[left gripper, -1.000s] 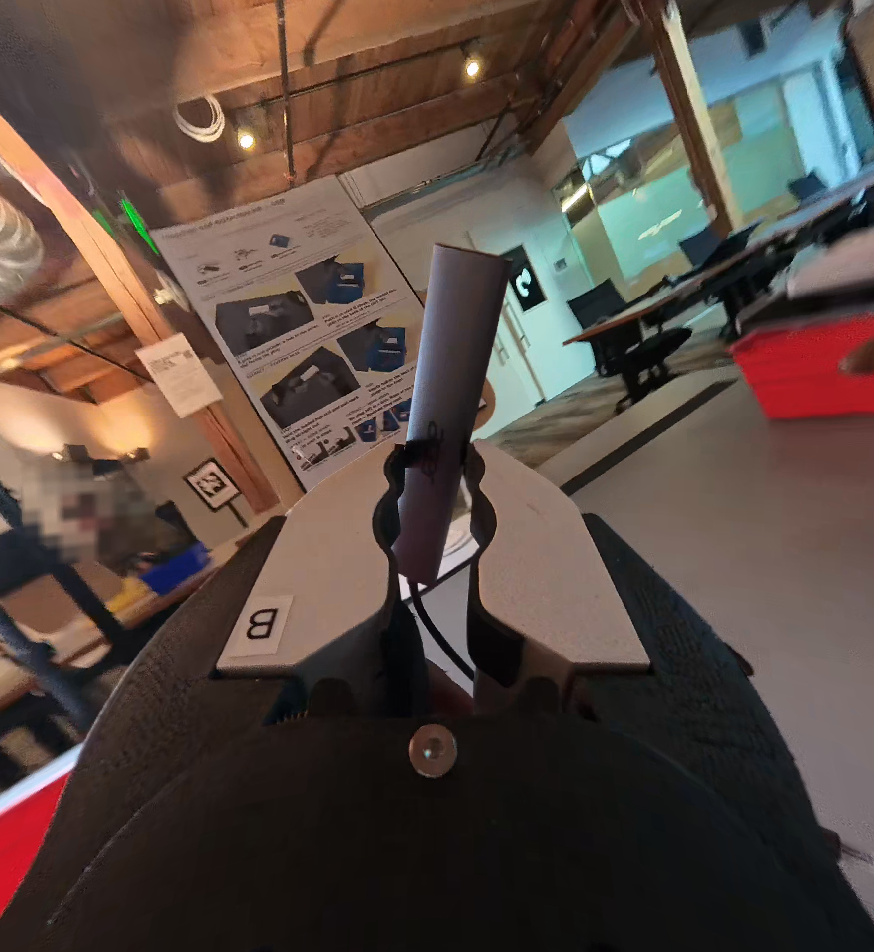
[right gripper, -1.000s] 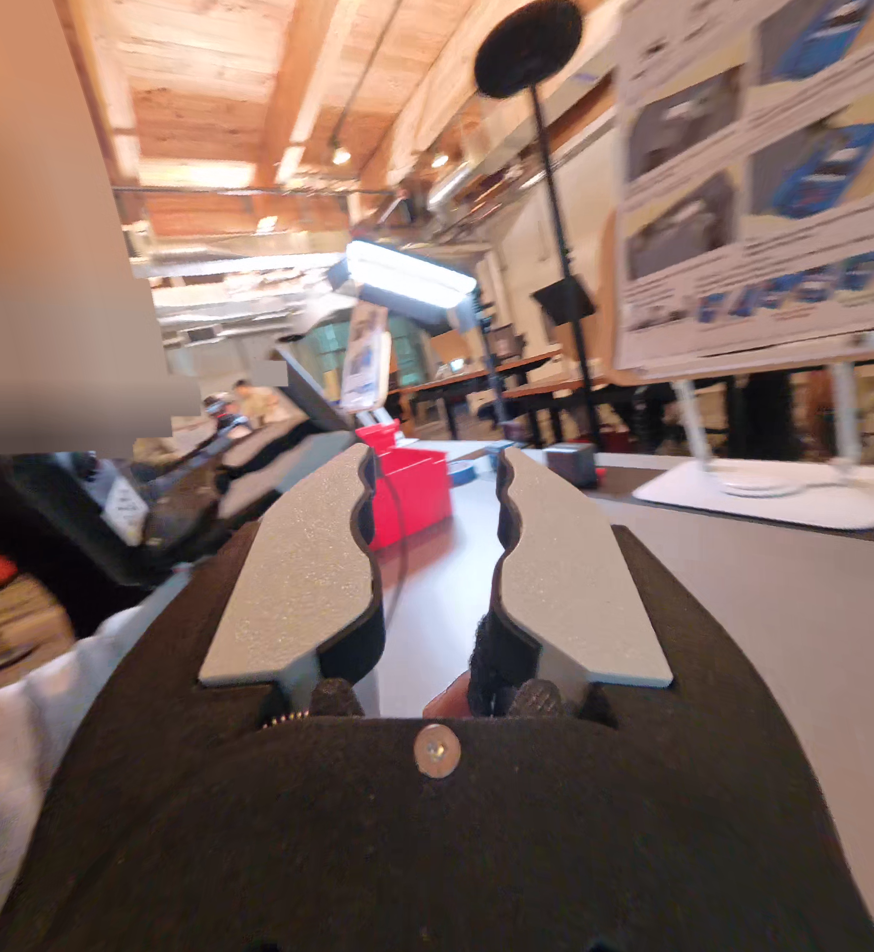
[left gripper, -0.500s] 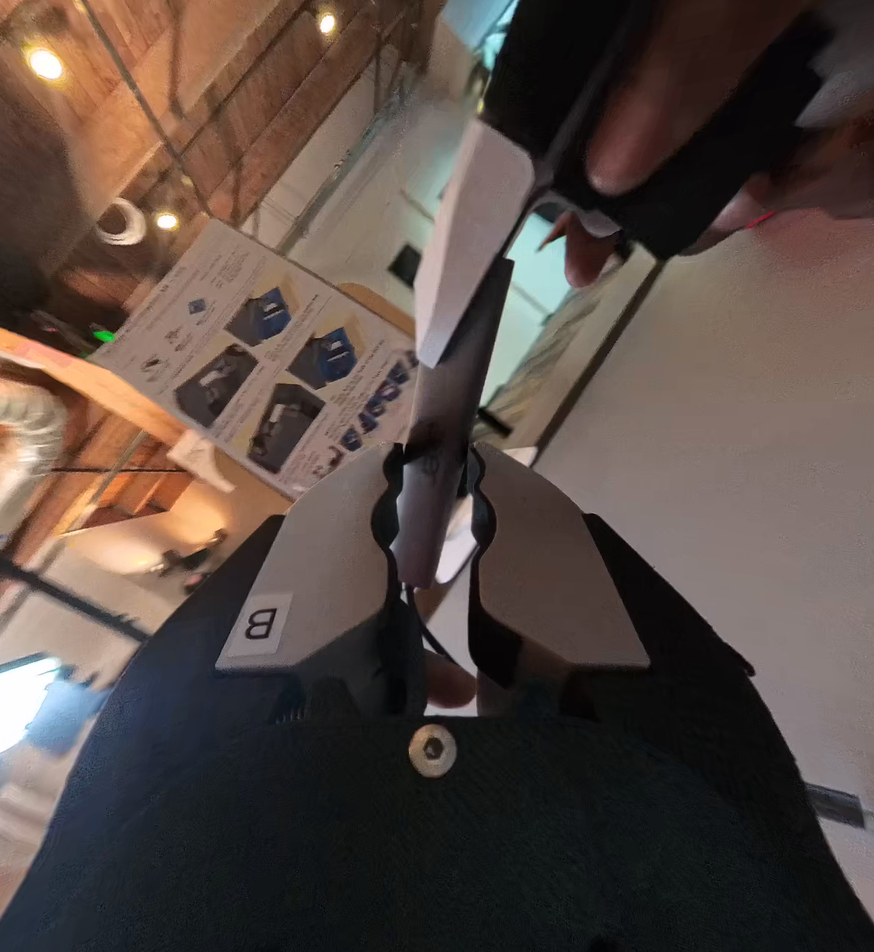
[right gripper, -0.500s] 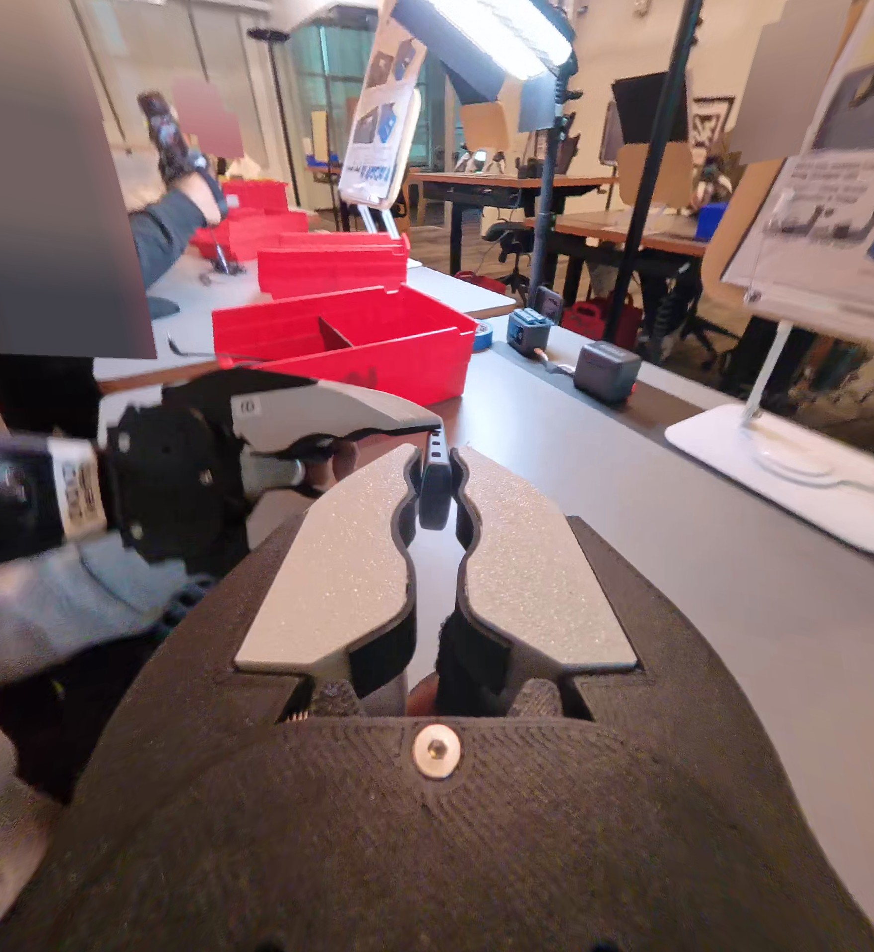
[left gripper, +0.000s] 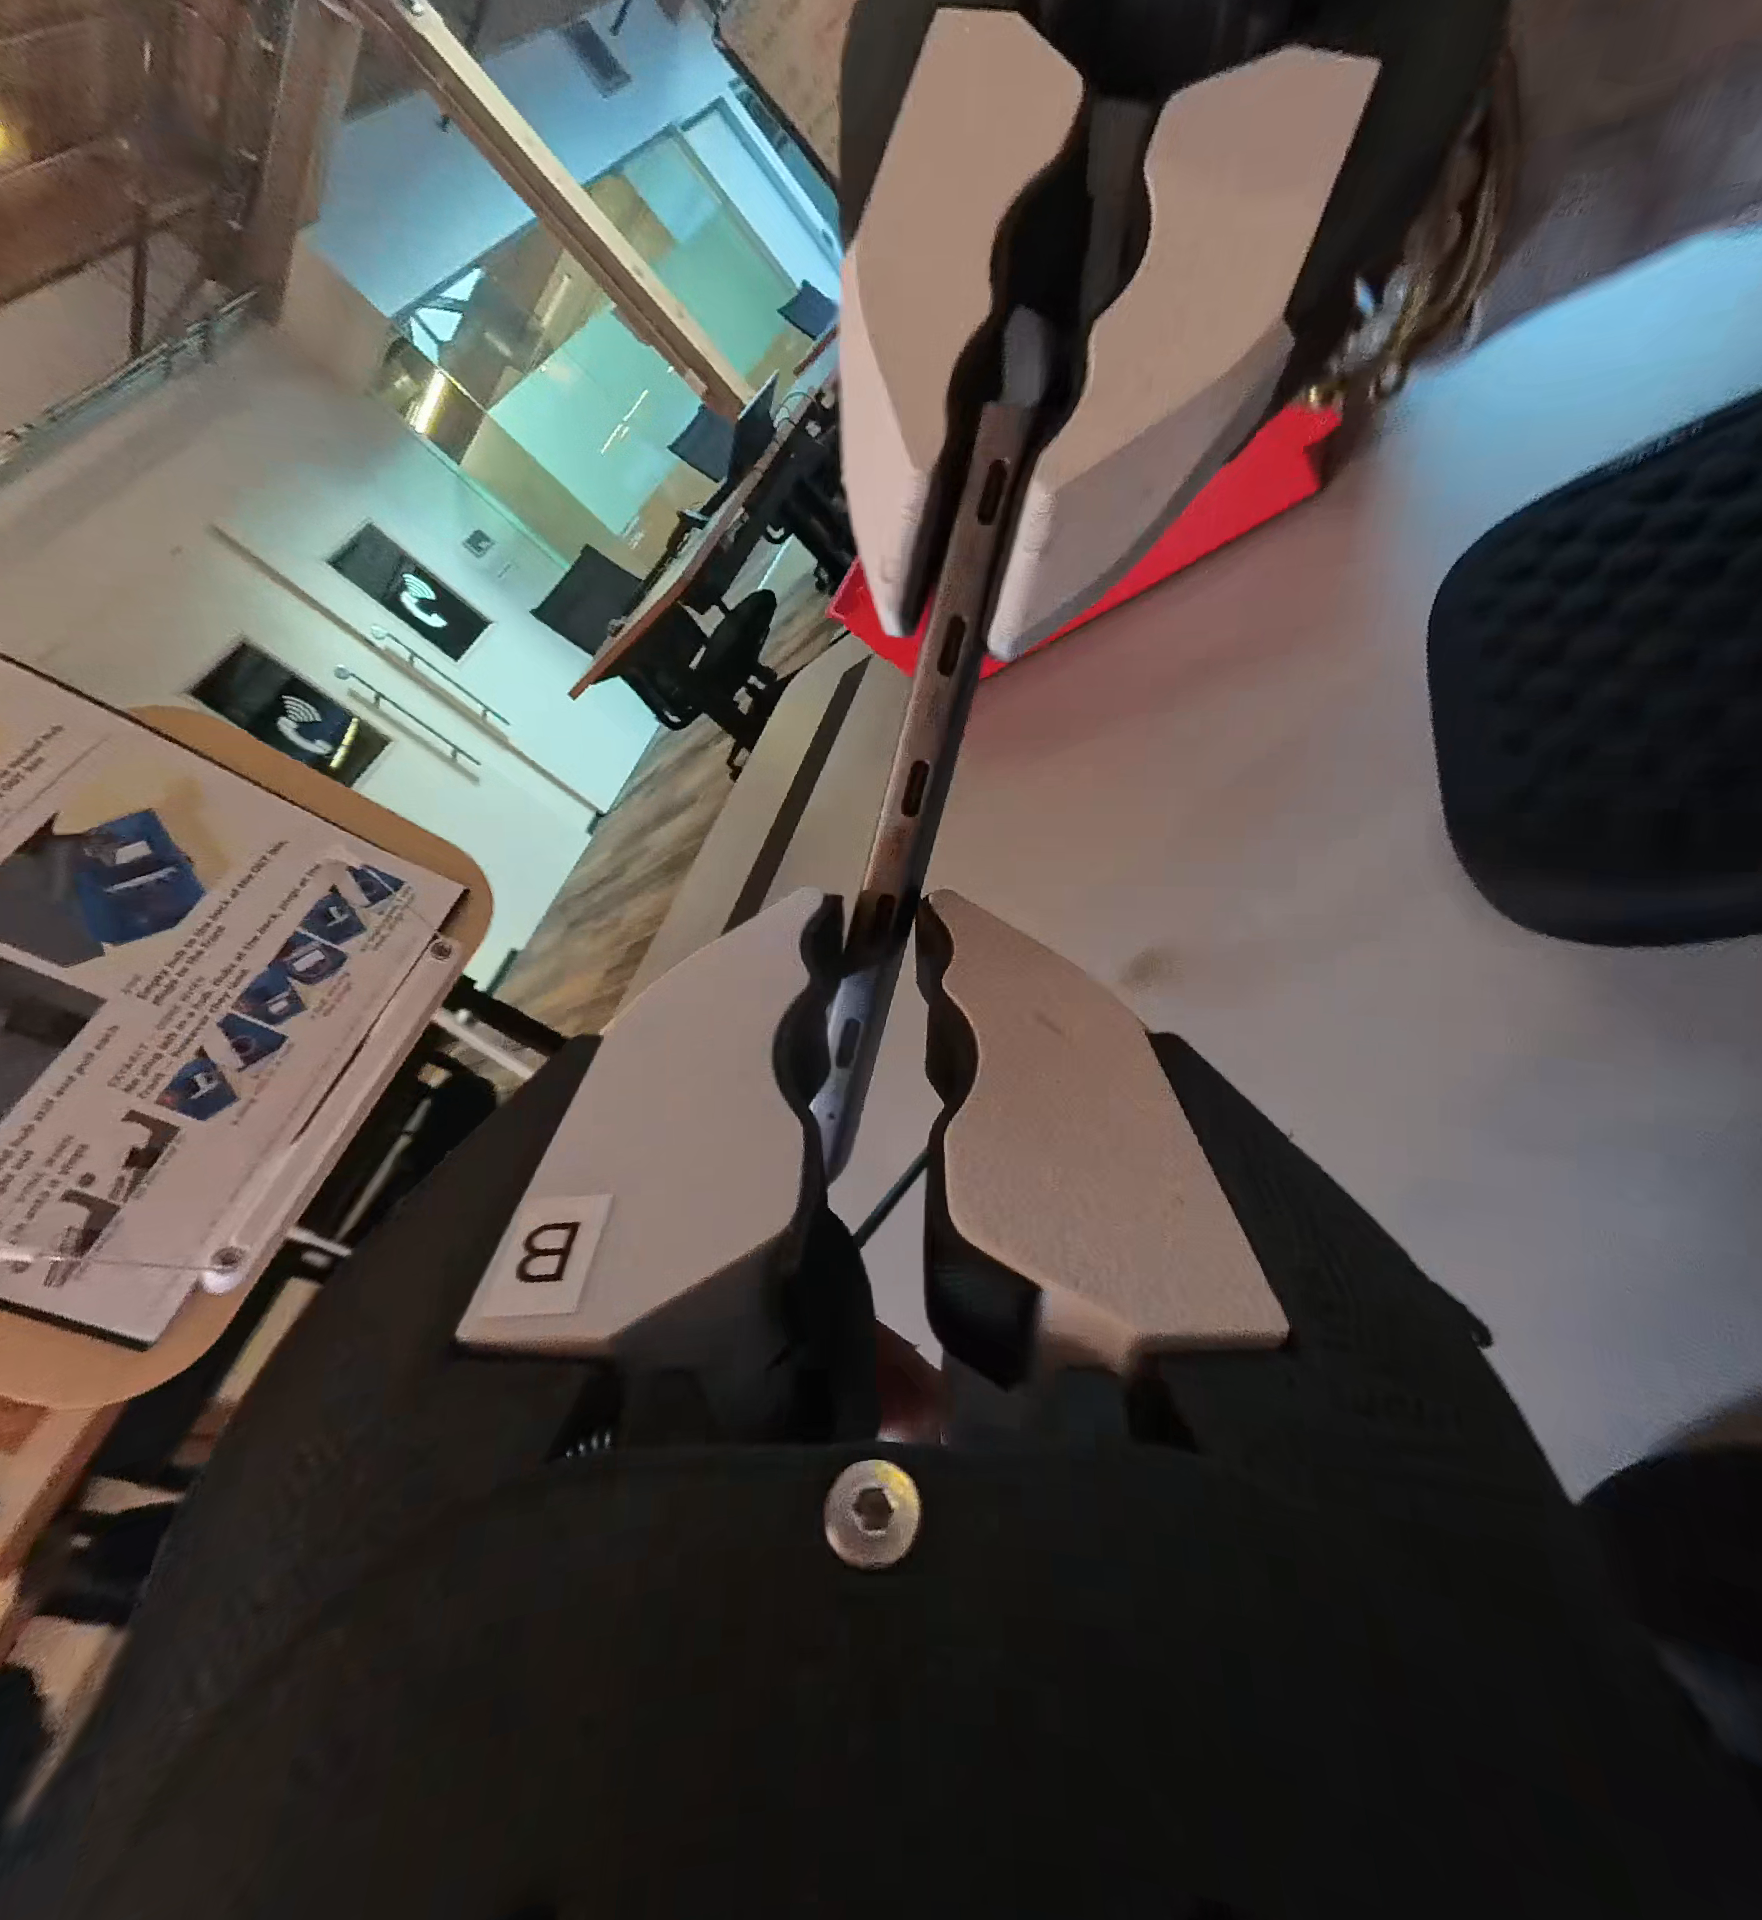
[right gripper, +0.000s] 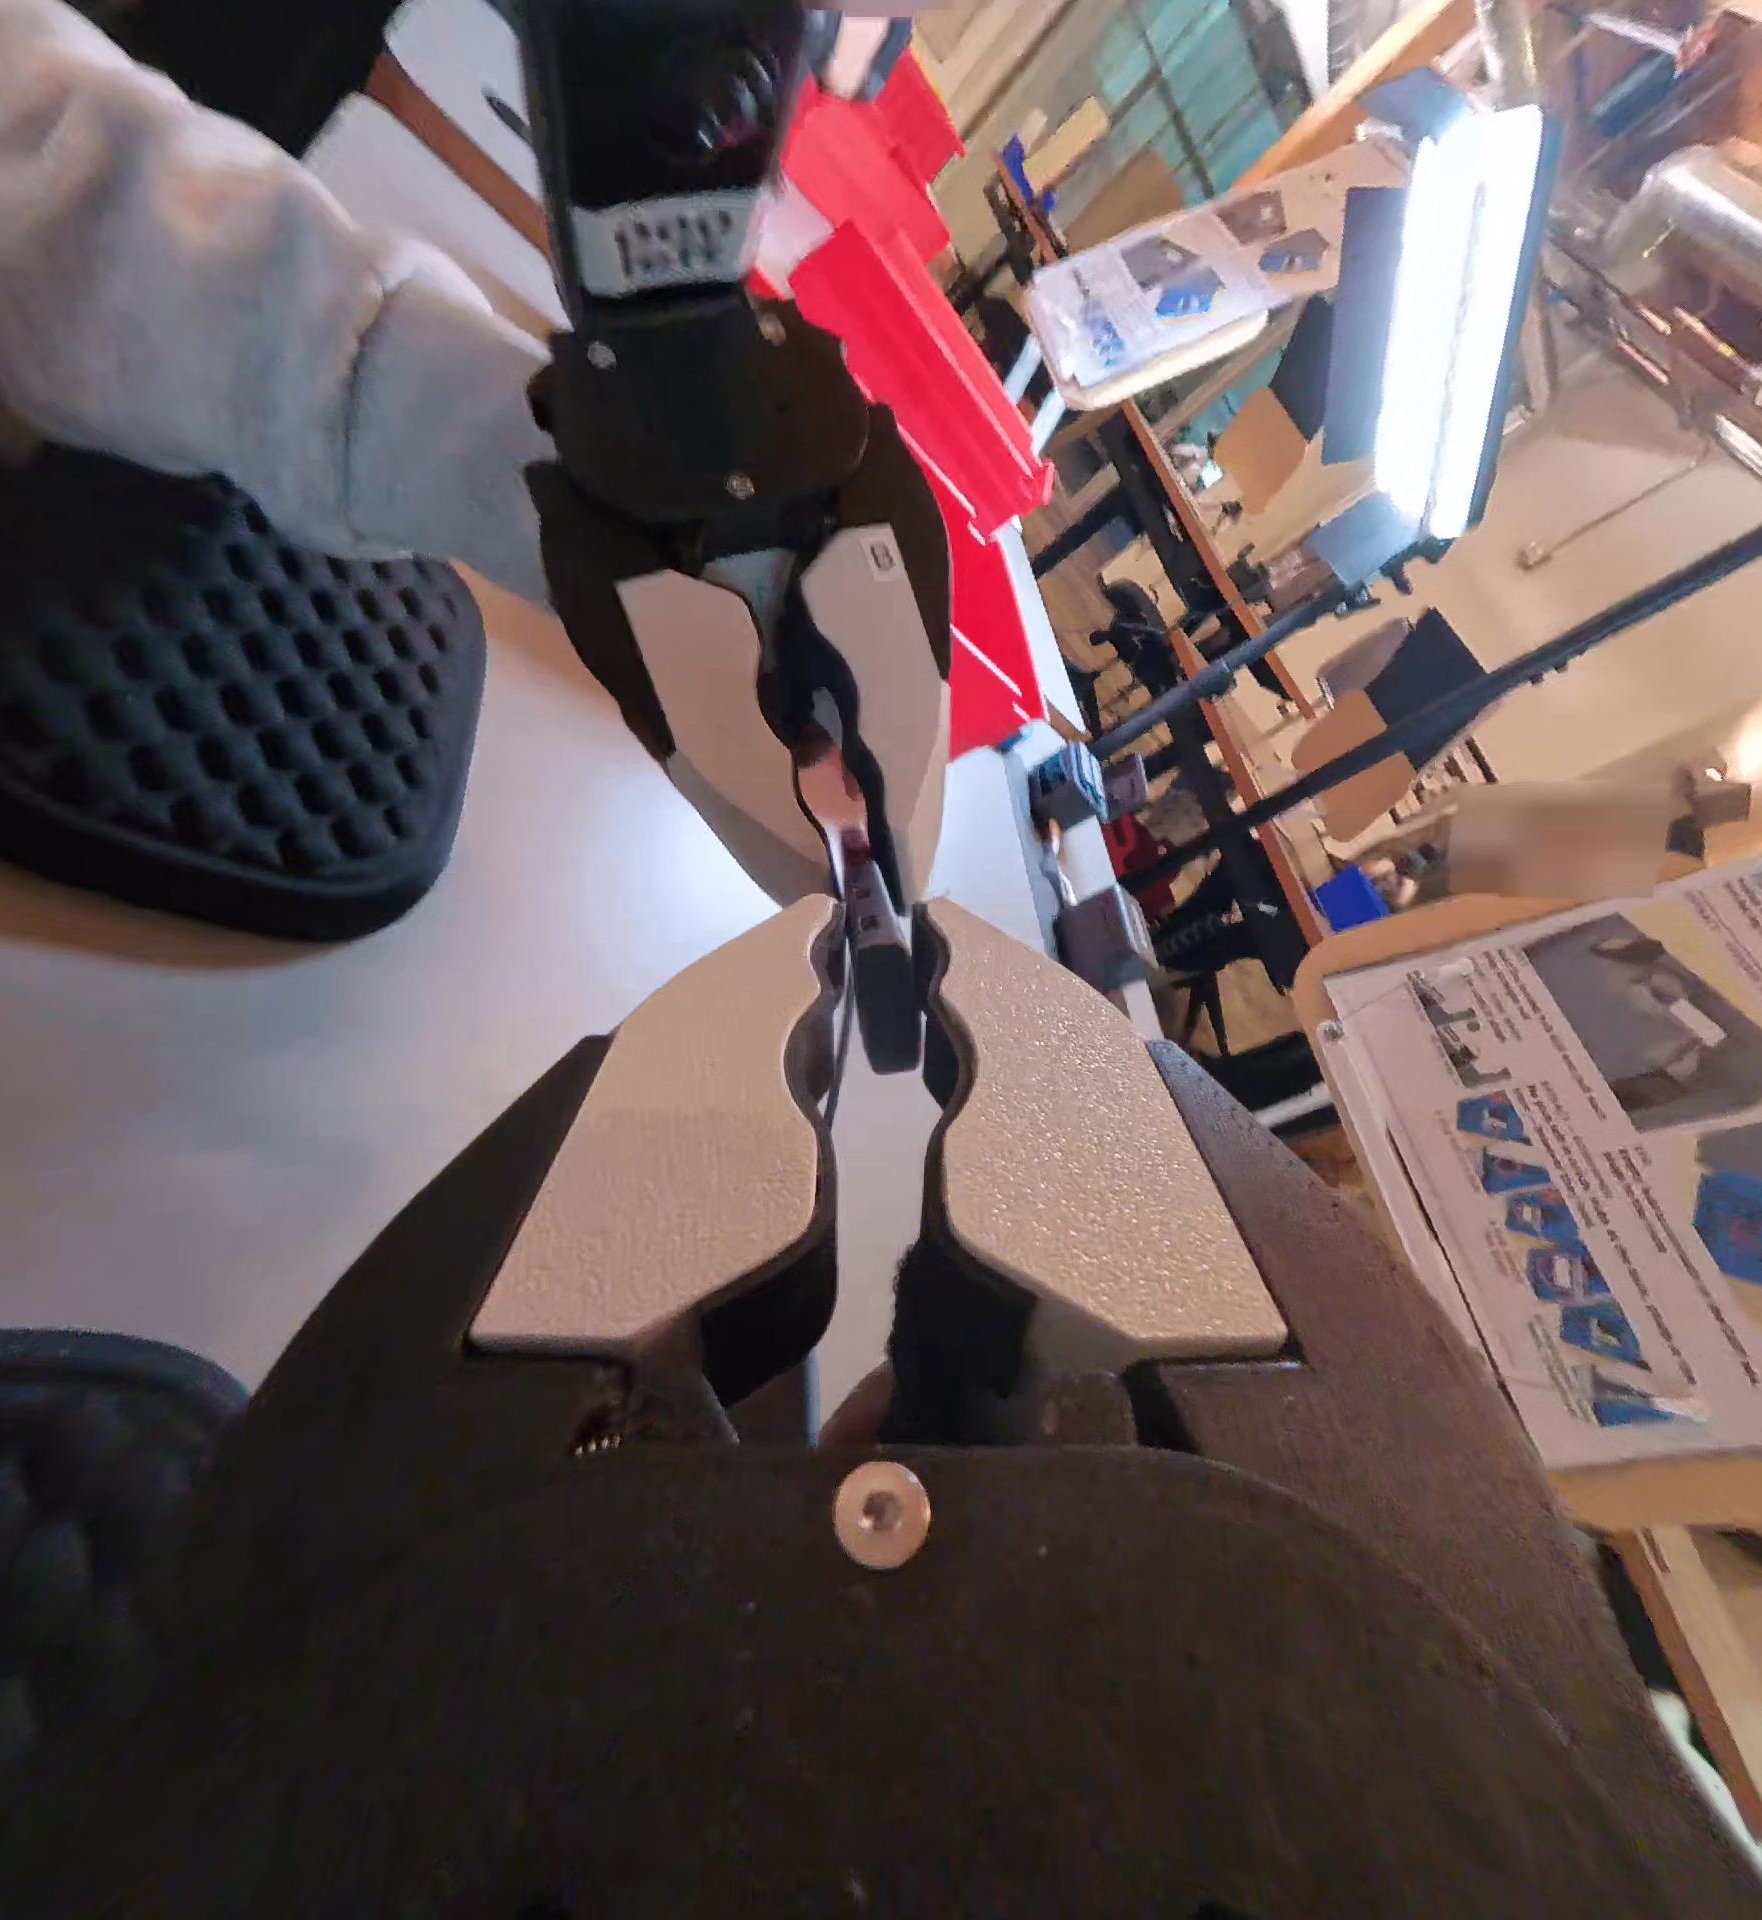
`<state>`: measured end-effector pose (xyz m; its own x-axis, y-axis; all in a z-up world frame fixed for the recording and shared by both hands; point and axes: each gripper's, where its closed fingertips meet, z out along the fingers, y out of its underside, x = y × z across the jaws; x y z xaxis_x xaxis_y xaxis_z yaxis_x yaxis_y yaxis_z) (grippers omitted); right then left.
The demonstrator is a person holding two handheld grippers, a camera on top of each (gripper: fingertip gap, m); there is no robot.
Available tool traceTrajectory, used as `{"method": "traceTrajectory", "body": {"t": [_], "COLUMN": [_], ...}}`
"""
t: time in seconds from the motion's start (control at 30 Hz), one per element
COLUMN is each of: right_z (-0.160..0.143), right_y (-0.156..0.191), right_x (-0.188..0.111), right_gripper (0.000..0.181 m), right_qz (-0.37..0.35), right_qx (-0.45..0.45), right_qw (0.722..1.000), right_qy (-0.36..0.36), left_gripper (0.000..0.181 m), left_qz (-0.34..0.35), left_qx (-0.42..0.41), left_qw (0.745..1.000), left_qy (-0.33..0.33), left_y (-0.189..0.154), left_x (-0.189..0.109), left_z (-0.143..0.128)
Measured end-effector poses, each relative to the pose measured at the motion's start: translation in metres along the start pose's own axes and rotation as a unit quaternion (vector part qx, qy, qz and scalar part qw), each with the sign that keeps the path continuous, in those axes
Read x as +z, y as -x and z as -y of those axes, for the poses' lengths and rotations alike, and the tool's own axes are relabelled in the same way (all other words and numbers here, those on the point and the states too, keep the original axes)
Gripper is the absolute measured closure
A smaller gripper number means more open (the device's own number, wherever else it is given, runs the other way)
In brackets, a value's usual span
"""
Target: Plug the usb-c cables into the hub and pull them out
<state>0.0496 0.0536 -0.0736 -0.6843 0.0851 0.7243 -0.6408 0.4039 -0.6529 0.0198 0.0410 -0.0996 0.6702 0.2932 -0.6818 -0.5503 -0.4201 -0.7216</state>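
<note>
**Between two grippers: hub held at both ends**

Over the table [left gripper: 1324, 935], going from my left: the poster [left gripper: 160, 1039] stands at the edge, then my left gripper [left gripper: 872, 914] clamps the near end of the hub [left gripper: 924, 769], a thin cable [left gripper: 892, 1195] trailing back between its fingers. The hub runs edge-on toward the right gripper [left gripper: 944, 634], which is clenched on the far end (its ports face the left camera). The bin [left gripper: 1168, 561] and a black pad [left gripper: 1635, 675] lie beyond.

From the right wrist, the hub [right gripper: 882, 987] sits pinched at my fingertips.

My worry: both grippers grip the same body, so any mismatch in my two hands' motion could twist it or slip it out. No loose usb-c plug shows in either view, so I judge plugging has not begun, and the port row is partly covered by fingers.
</note>
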Motion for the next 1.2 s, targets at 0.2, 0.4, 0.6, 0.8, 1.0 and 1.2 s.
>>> {"method": "traceTrajectory", "body": {"t": [0.2, 0.4, 0.6, 0.8, 1.0, 1.2], "right_z": [-0.034, -0.045, -0.085, -0.117, -0.123, -0.116], "right_y": [0.005, 0.009, 0.032, 0.081, 0.108, 0.122], "right_x": [-0.003, -0.014, -0.052, -0.075, -0.075, -0.076], "right_gripper": [0.164, 0.172, 0.172, 0.171, 0.165, 0.154], "right_qz": [-0.019, -0.040, -0.051, -0.025, -0.023, 0.033], "right_qx": [-0.058, -0.095, -0.088, -0.092, -0.037, 0.061], "right_qw": [0.991, 0.982, 0.965, 0.948, 0.951, 0.959], "right_qy": [0.119, 0.161, 0.243, 0.303, 0.307, 0.275], "left_gripper": [0.171, 0.167, 0.144, 0.142, 0.142, 0.141], "left_qz": [-0.019, -0.009, 0.109, 0.182, 0.202, 0.210], "left_qx": [0.079, 0.019, -0.204, -0.277, -0.269, -0.266], "left_qw": [0.995, 0.999, 0.973, 0.943, 0.942, 0.941], "left_qy": [0.050, 0.043, -0.016, -0.026, -0.016, -0.001], "left_y": [-0.016, -0.013, 0.036, 0.061, 0.056, 0.052], "left_x": [0.011, 0.016, -0.024, -0.069, -0.085, -0.097], "left_z": [-0.008, -0.005, -0.010, -0.026, -0.029, -0.033]}}
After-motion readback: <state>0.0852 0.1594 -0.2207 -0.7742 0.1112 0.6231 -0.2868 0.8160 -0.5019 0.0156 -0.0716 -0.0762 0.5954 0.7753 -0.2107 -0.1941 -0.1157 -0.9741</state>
